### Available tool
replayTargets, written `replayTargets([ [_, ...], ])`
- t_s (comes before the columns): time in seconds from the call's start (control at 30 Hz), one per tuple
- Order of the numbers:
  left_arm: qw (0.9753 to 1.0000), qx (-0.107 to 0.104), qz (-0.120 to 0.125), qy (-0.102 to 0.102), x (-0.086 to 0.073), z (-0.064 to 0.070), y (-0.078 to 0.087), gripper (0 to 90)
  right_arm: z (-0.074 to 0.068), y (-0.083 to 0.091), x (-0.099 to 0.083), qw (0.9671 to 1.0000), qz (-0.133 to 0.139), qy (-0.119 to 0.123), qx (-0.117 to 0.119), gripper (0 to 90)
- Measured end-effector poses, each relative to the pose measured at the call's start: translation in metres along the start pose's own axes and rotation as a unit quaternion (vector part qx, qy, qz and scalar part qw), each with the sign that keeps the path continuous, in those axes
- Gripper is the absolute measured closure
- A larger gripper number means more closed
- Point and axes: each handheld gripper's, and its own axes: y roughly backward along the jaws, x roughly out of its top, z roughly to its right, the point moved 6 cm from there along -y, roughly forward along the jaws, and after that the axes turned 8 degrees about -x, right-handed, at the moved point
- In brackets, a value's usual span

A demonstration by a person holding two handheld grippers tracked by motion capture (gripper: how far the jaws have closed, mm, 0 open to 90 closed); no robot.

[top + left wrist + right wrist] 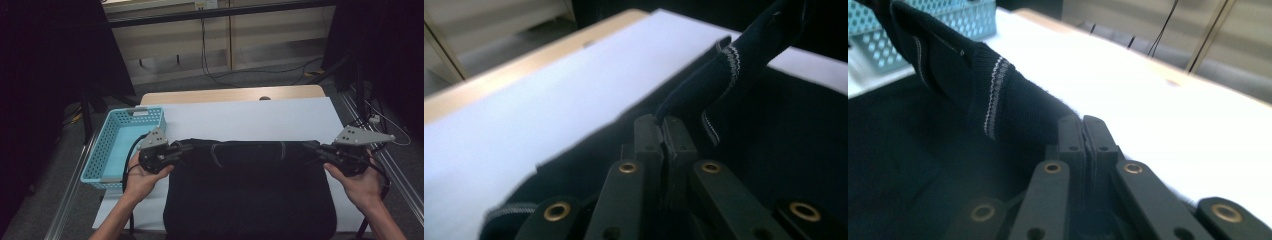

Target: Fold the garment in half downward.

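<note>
A dark navy knitted garment (250, 195) with thin white stripes lies on the white table cover, its far edge lifted into a stretched fold between both hands. My left gripper (186, 148) is shut on the fold's left end; in the left gripper view the jaws pinch the navy fabric (719, 80) just past the gripper (665, 122). My right gripper (309, 147) is shut on the right end; the right gripper view has the striped cloth (993, 100) rising from the closed gripper (1083, 122).
A light blue plastic basket (116, 146) stands at the table's left side, close to my left hand. The white cover (250, 117) stretches behind the garment up to the wooden table edge (230, 95). Cables and dark stands surround the table.
</note>
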Motion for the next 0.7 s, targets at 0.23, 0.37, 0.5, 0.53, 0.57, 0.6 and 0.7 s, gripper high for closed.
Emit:
replayTargets([
  [0.23, 0.9991, -0.028, -0.032, 0.007, -0.034, 0.016, -0.011, 87.4, -0.011, -0.006, -0.045, 0.9988, -0.049, -0.004, 0.008, 87.7],
  [0.37, 0.9976, -0.04, -0.055, 0.014, -0.05, 0.02, -0.018, 87.4, -0.016, -0.004, -0.064, 0.9978, -0.061, -0.009, 0.022, 87.7],
  [0.5, 0.9954, -0.057, -0.074, 0.019, -0.065, 0.029, -0.02, 87.3, -0.024, -0.003, -0.081, 0.9959, -0.086, 0.0, 0.026, 87.6],
  [0.53, 0.9948, -0.06, -0.081, 0.018, -0.069, 0.033, -0.02, 87.3, -0.025, -0.003, -0.084, 0.9955, -0.091, 0.002, 0.026, 87.6],
  [0.57, 0.9941, -0.062, -0.087, 0.017, -0.072, 0.036, -0.02, 87.3, -0.027, -0.002, -0.084, 0.9954, -0.092, 0.004, 0.027, 87.6],
  [0.6, 0.9936, -0.065, -0.091, 0.016, -0.075, 0.038, -0.019, 87.3, -0.028, -0.001, -0.084, 0.9955, -0.091, 0.005, 0.027, 87.6],
  [0.7, 0.9924, -0.071, -0.099, 0.019, -0.083, 0.045, -0.015, 87.3, -0.034, 0.002, -0.087, 0.9949, -0.094, 0.008, 0.034, 87.5],
])
